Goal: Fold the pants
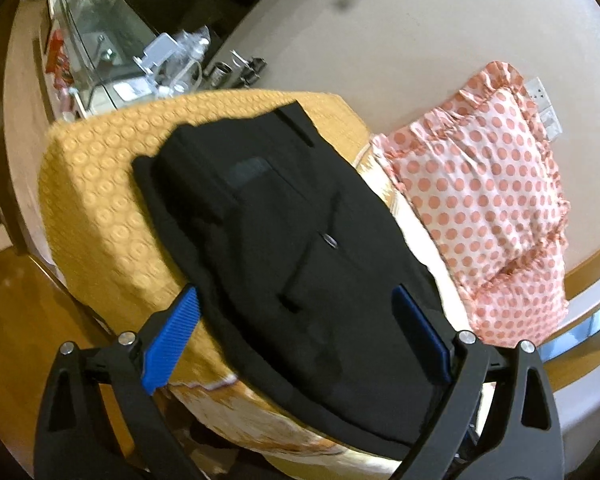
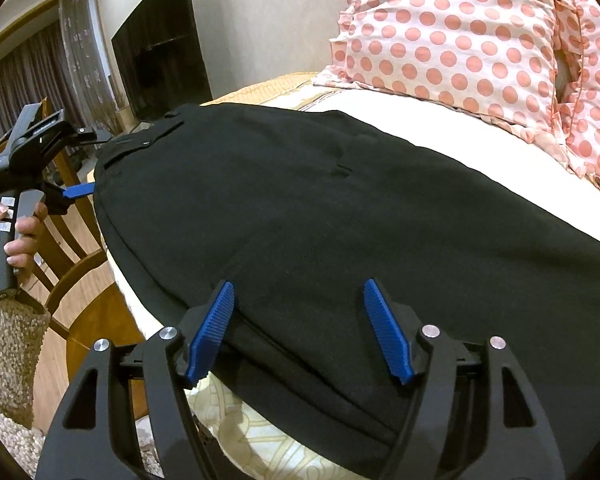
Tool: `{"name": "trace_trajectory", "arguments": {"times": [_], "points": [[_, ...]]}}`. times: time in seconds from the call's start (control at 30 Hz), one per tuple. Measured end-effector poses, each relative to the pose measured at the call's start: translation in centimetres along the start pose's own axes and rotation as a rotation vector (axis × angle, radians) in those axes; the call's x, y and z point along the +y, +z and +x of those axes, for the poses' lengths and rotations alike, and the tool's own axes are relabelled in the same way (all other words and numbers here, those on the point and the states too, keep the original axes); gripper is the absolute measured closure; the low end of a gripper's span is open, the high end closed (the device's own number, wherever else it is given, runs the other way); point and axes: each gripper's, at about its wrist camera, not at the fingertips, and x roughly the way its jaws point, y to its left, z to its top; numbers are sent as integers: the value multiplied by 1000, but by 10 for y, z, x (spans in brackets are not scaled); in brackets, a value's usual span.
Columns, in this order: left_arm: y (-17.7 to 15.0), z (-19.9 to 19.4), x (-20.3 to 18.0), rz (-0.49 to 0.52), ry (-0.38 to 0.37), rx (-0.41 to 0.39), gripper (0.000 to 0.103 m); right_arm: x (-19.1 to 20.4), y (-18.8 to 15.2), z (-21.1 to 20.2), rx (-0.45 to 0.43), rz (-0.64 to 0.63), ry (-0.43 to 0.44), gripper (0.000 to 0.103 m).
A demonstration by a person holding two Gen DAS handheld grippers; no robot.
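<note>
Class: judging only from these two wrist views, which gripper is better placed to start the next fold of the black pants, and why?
Probably the right gripper: its open blue fingers sit low at the near edge of the black fabric pants. The left gripper, also open, looks farther above the cloth.

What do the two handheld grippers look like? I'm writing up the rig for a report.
Each gripper, left and right, has black plastic arms with slotted cut-outs, silver pivot pins and ribbed blue finger pads. Seen from the right wrist, the left unit has a black-and-grey pistol-style handle with white stickers, in a bare hand.
</note>
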Motion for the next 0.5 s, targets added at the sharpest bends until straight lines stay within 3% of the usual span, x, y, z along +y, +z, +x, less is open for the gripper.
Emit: {"name": "trace_trajectory", "arguments": {"times": [0.13, 0.33, 0.5], "points": [[-10, 11, -4, -43, -126, 71, 10, 2, 1, 0, -1, -7, 0, 31], [3, 14, 7, -92, -51, 39, 45, 1, 0, -1, -4, -14, 4, 31], [9, 15, 8, -89, 10, -3, 51, 2, -1, -3, -10, -13, 9, 31]]}}
